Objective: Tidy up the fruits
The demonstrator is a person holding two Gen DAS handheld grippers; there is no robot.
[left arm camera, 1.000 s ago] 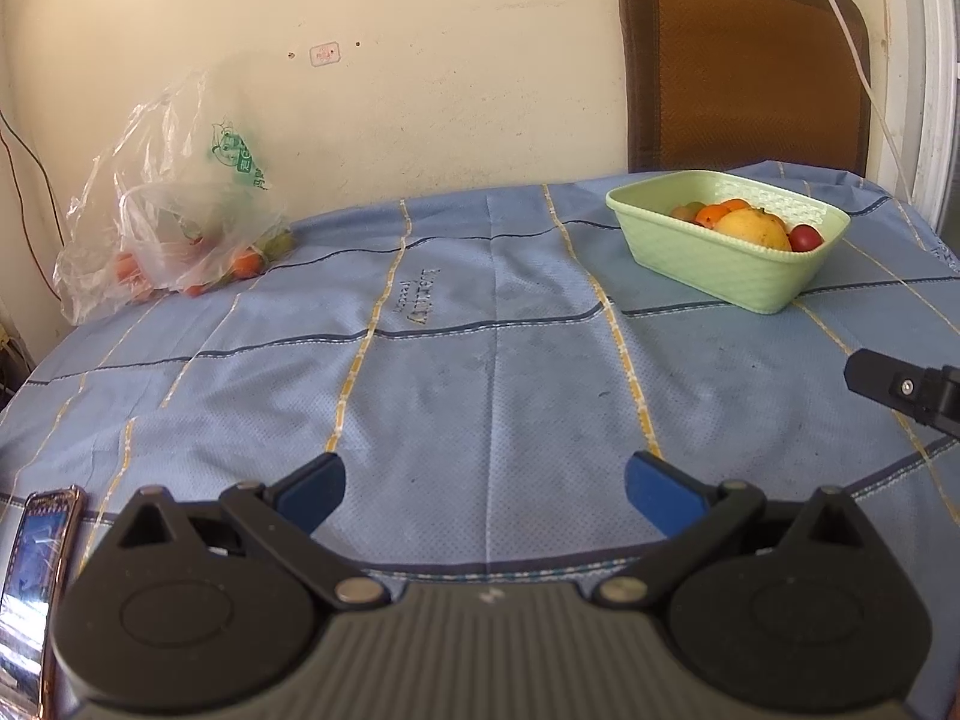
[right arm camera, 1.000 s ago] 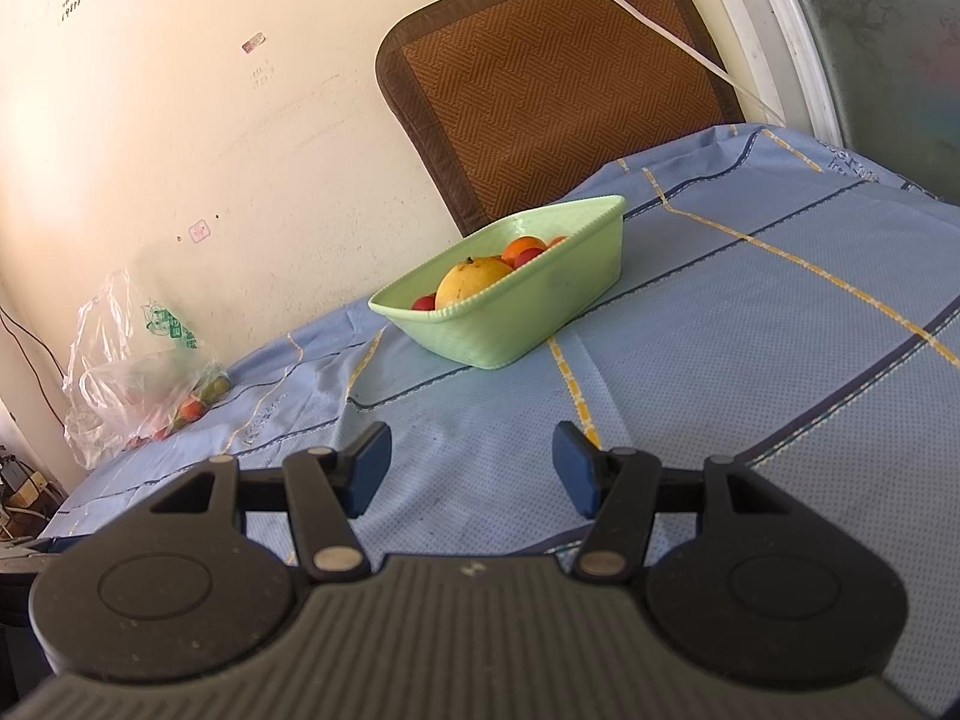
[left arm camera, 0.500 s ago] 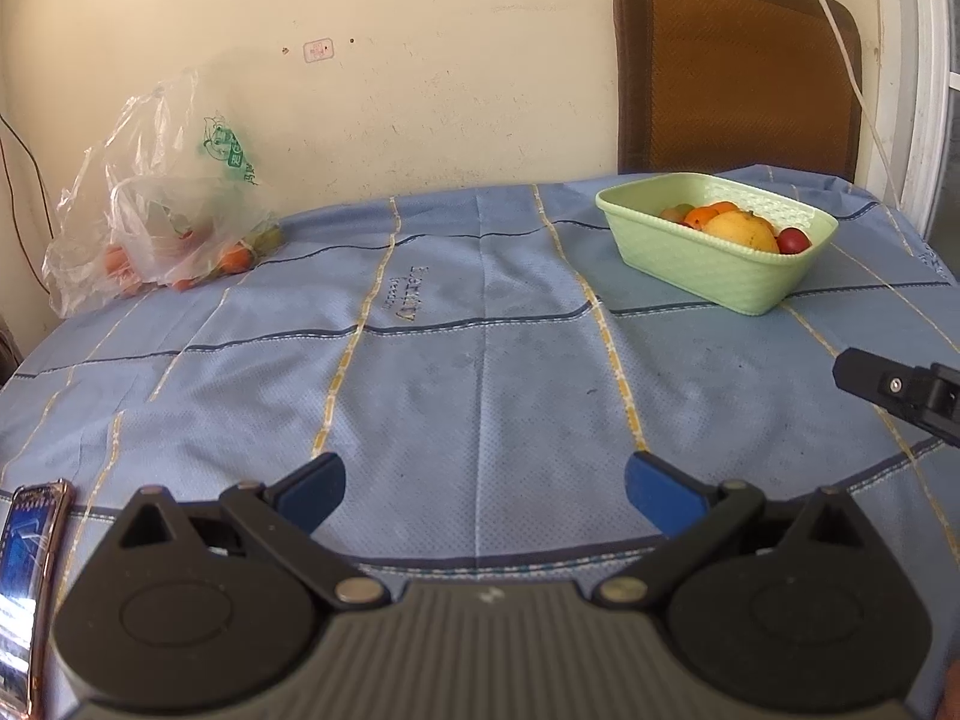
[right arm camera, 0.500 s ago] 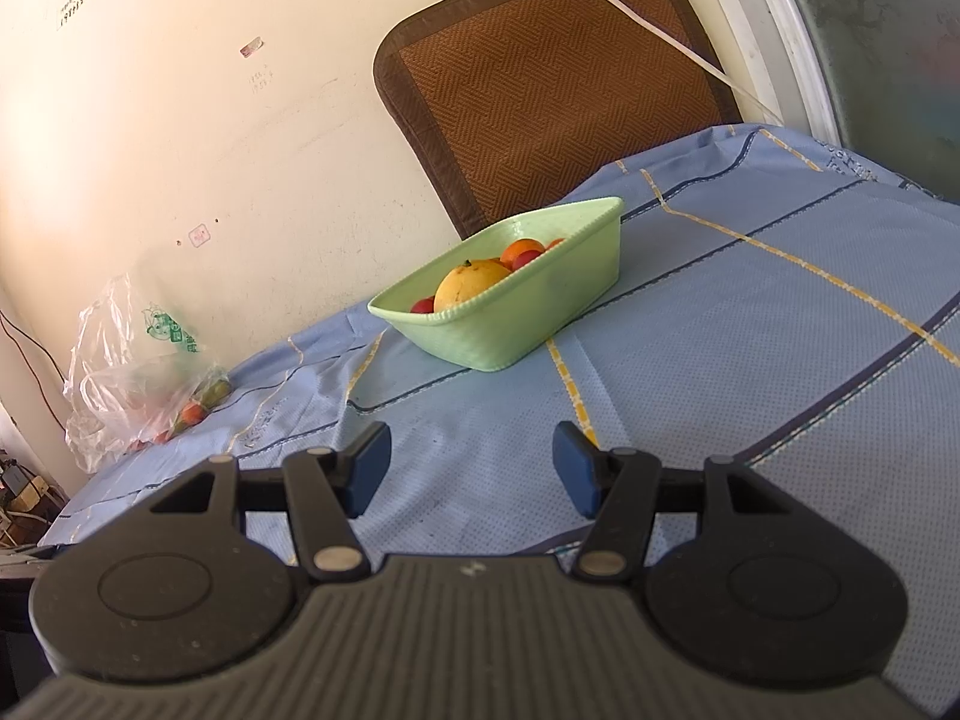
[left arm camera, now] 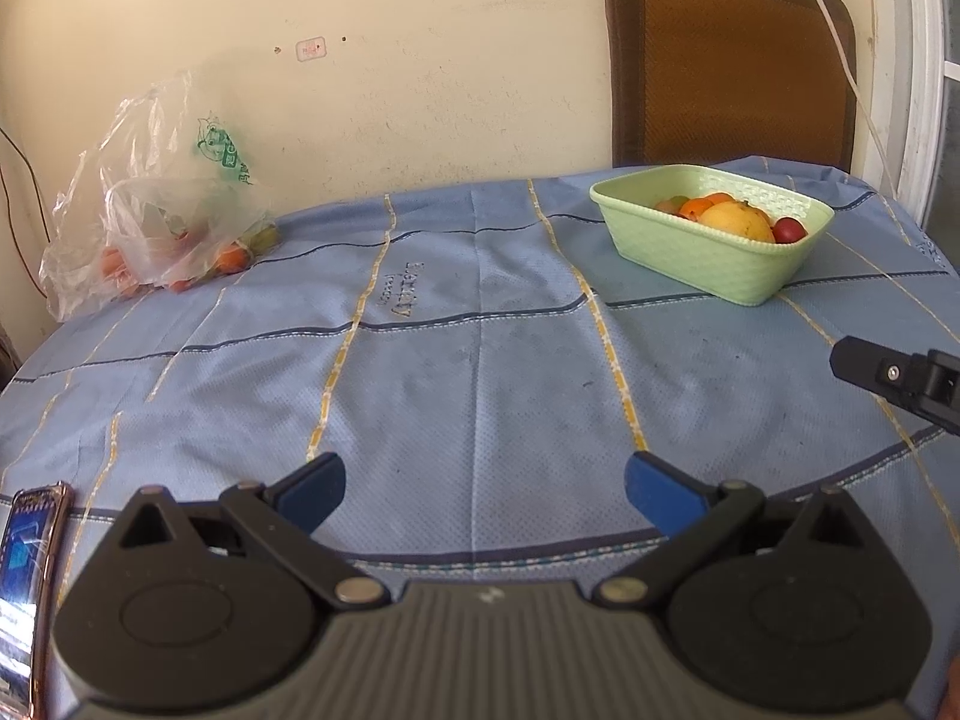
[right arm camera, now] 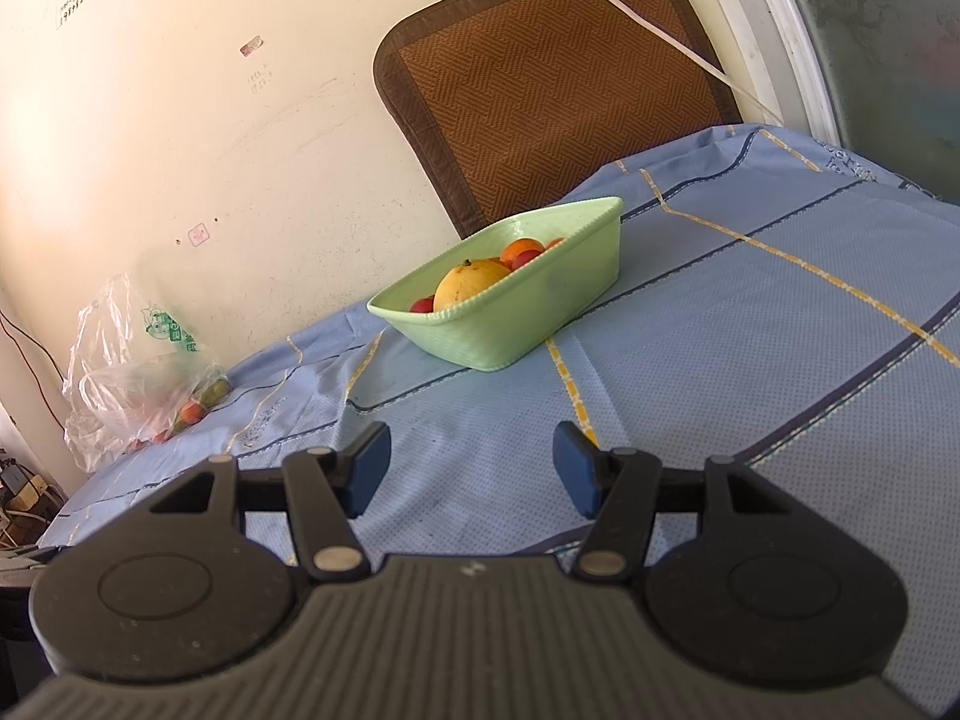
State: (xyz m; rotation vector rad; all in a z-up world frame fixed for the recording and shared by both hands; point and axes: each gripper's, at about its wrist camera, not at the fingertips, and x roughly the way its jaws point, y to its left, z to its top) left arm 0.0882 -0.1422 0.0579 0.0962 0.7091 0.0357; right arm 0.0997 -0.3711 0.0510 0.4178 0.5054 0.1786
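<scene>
Left gripper (left arm camera: 485, 487) drawn slightly back, right gripper (right arm camera: 471, 468) unmoved, both jaws wide and empty; basket (left arm camera: 708, 252) holds fruit, bag (left arm camera: 156, 210) holds more.

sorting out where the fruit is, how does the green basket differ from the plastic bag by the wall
The green basket is a rigid, opaque, open-topped tub; the plastic bag is thin, see-through and crumpled. The basket stands at the far right of the table by the brown chair back; the bag slumps at the far left against the wall. The basket shows a large yellow fruit on top; the bag shows only small orange and green pieces. Both hold fruit.
</scene>
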